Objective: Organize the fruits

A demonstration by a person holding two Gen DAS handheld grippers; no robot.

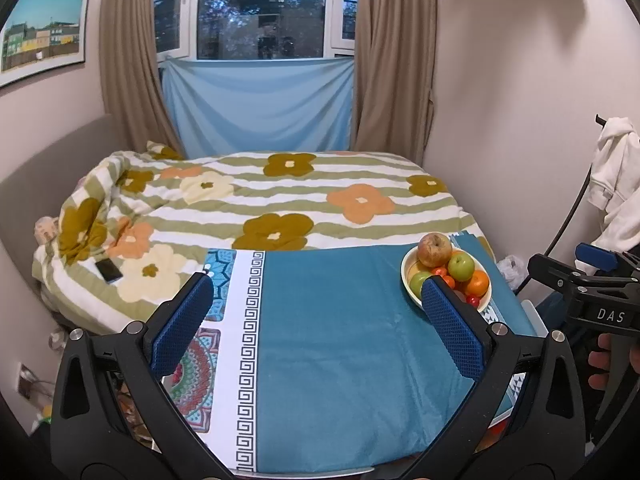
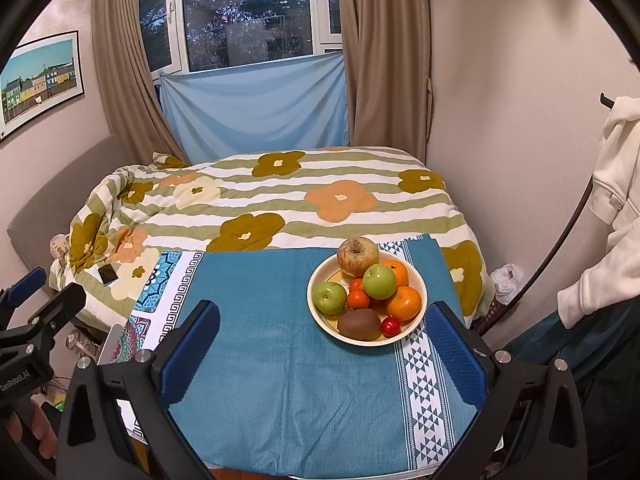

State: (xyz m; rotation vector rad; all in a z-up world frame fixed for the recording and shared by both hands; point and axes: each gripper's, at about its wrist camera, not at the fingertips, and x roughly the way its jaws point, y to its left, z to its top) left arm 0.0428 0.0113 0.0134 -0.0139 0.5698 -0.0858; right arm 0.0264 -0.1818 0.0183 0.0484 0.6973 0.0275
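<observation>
A cream bowl (image 2: 416,308) stands on the far right of the blue tablecloth (image 2: 272,360). It holds a reddish apple (image 2: 357,256), two green apples (image 2: 379,281), oranges (image 2: 404,303), a brown kiwi (image 2: 359,324) and a small red fruit (image 2: 391,326). My right gripper (image 2: 324,314) hangs open just in front of the bowl, nothing between its fingers. In the left wrist view the same bowl (image 1: 408,276) sits at the right, partly behind a blue fingertip (image 1: 436,294). My left gripper (image 1: 318,288) is open over the cloth, left of the bowl.
Behind the table lies a bed with a flowered quilt (image 2: 280,200) and a phone (image 2: 108,274) on it. The wall (image 2: 500,120) is close on the right, with a white garment (image 2: 616,200) hanging there. The right gripper's body (image 1: 592,292) shows at the left view's edge.
</observation>
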